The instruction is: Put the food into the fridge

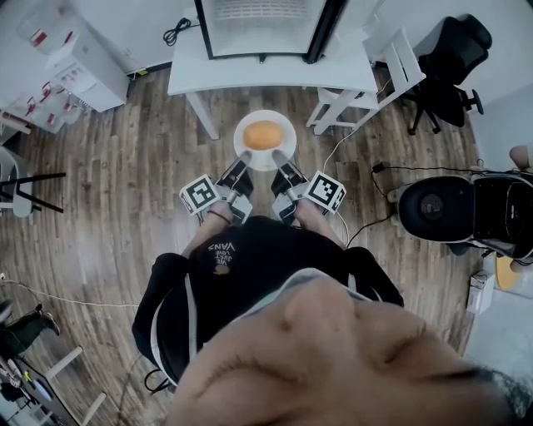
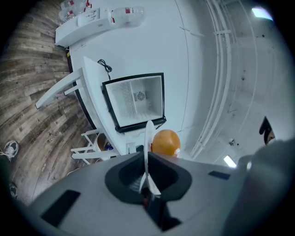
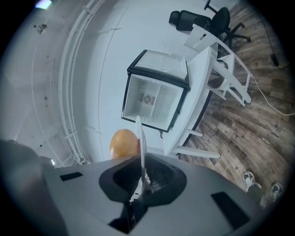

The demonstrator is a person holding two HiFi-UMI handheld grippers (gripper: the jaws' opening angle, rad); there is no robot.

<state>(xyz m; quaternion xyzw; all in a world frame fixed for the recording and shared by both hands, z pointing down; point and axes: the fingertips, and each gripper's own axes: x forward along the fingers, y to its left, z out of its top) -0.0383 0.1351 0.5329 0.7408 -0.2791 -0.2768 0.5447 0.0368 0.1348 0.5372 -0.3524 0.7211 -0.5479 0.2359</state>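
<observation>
Left tool (image 1: 244, 162) was seen clamped on the near rim of a white plate (image 1: 286, 125). An orange (image 1: 263, 134) was carried on the plate, held short of the open fridge (image 1: 262, 25) on the white desk (image 1: 275, 73). The right tool (image 1: 281, 164) was pinched on the same rim.

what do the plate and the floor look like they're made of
Plate: thin, smooth, plain white with a soft sheen; ceramic or melamine, the look leaves it open. Floor: brown planks with visible grain and seams, matte; wood or a wood-look laminate.
</observation>
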